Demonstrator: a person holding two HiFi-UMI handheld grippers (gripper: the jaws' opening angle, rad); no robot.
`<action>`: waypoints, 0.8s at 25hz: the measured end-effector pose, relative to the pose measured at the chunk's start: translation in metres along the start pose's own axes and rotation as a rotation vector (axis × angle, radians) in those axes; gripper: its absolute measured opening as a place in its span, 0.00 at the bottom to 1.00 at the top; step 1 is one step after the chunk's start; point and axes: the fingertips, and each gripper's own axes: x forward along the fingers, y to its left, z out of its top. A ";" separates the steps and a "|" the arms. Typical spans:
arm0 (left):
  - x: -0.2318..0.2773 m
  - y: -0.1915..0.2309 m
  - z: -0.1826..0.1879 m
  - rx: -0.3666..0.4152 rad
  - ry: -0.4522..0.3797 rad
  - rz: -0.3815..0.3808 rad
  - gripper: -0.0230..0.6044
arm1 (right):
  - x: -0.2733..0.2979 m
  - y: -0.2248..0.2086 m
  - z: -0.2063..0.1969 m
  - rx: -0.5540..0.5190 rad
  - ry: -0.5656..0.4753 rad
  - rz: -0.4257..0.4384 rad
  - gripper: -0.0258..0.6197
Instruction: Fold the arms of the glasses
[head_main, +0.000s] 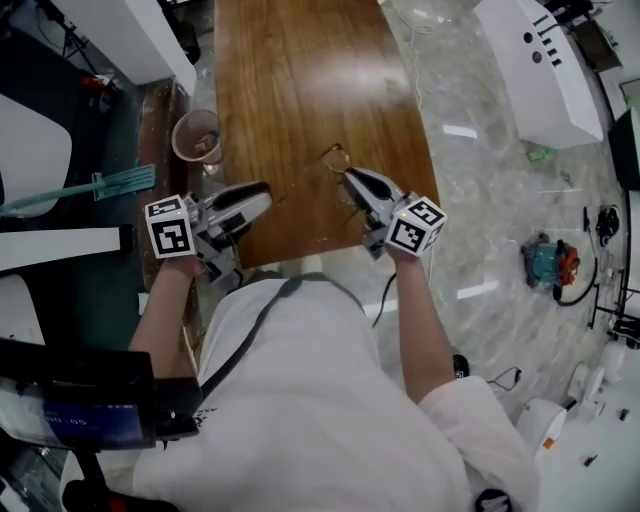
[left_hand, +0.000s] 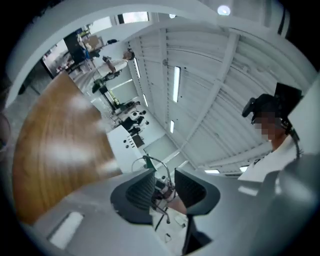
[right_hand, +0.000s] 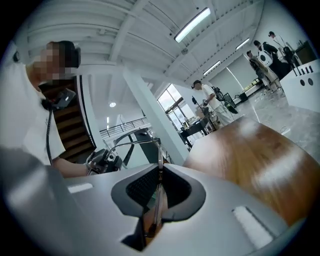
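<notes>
The table (head_main: 300, 80) runs long and narrow away from the person, its near edge right against the white shirt and its right edge curving beside a pale marble floor (head_main: 480, 200). Most of the top lies bare ahead of both tools. A cup (head_main: 197, 135) sits at the left edge, though whether it stands on the table or just past it is hard to tell from the head view. The right hand-held gripper (head_main: 350, 177) (right_hand: 159, 187) is clenched on the glasses (head_main: 335, 158) (right_hand: 131, 145), a thin part of the frame pinched edge-on between its pads. The rest of the glasses arcs out past the fingertips over the near end of the table. The left hand-held gripper (head_main: 262, 195) (left_hand: 165, 182) stands released, jaws apart with nothing pressed between them. It faces the glasses (left_hand: 150, 161) across a small gap. The frame is slim bent wire, the table glossy brown wood with a long grain. The pads are dark and ribbed, set in smooth grey shells.
</notes>
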 end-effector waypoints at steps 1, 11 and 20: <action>0.006 -0.013 -0.003 -0.006 0.023 -0.049 0.22 | -0.005 0.005 0.003 0.004 -0.008 0.018 0.09; 0.033 -0.063 -0.035 -0.021 0.237 -0.288 0.10 | -0.018 0.025 0.012 0.044 -0.059 0.129 0.09; 0.051 -0.030 -0.069 0.153 0.345 -0.138 0.07 | 0.006 0.039 0.021 0.268 -0.172 0.127 0.09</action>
